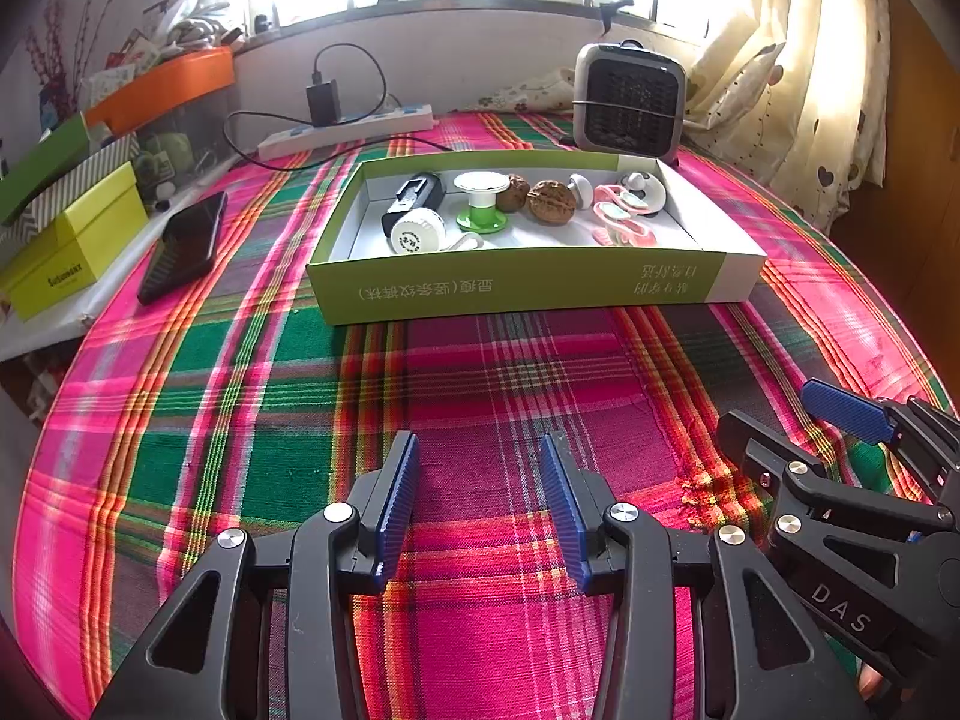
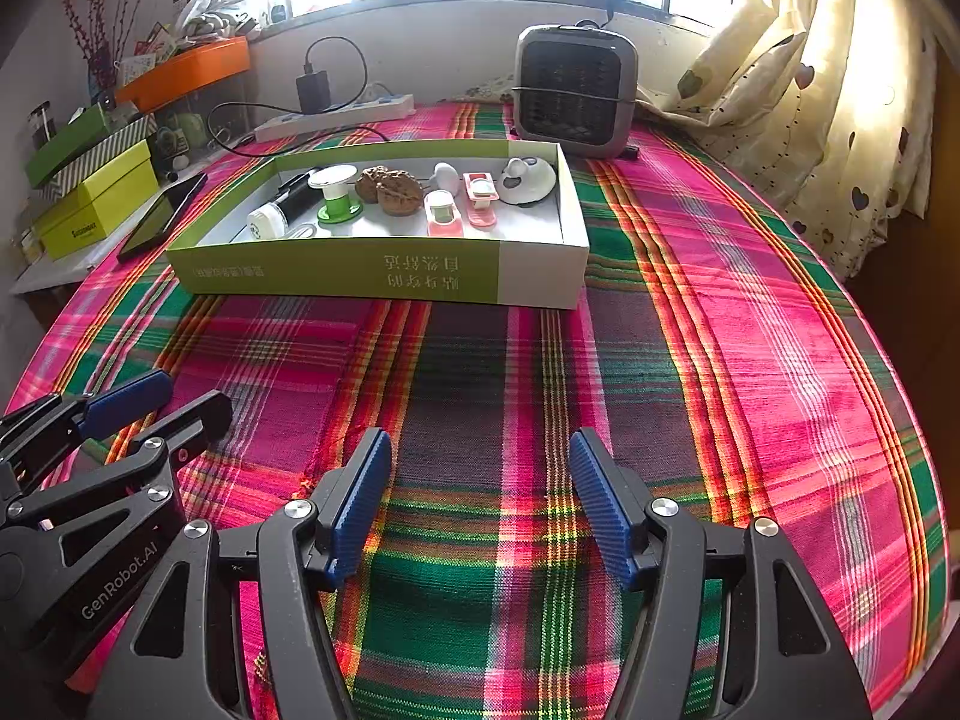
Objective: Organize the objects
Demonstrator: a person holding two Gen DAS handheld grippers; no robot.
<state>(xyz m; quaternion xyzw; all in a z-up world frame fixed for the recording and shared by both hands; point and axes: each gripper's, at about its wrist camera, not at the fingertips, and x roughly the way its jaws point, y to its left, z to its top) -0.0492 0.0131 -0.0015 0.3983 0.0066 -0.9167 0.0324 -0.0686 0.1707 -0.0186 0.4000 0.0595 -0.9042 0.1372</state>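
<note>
A shallow green and white box (image 1: 522, 285) (image 2: 336, 273) stands on the plaid cloth ahead of both grippers. In it lie a black and white cylinder (image 1: 414, 222) (image 2: 270, 217), a green and white spool (image 1: 481, 198) (image 2: 336, 195), two walnuts (image 1: 551, 201) (image 2: 397, 191), pink clips (image 1: 618, 222) (image 2: 480, 198) and a white round gadget (image 1: 642, 189) (image 2: 528, 180). My left gripper (image 1: 480, 450) is open and empty, low over the cloth well short of the box. My right gripper (image 2: 480, 444) is open and empty beside it, also in the left wrist view (image 1: 798, 408).
A black phone (image 1: 183, 246) (image 2: 162, 216) lies left of the box. A grey heater (image 1: 627, 99) (image 2: 573, 90) and a white power strip (image 1: 348, 132) (image 2: 336, 111) stand behind it. Yellow-green boxes (image 1: 72, 240) are stacked at far left. A curtain (image 2: 810, 90) hangs at right.
</note>
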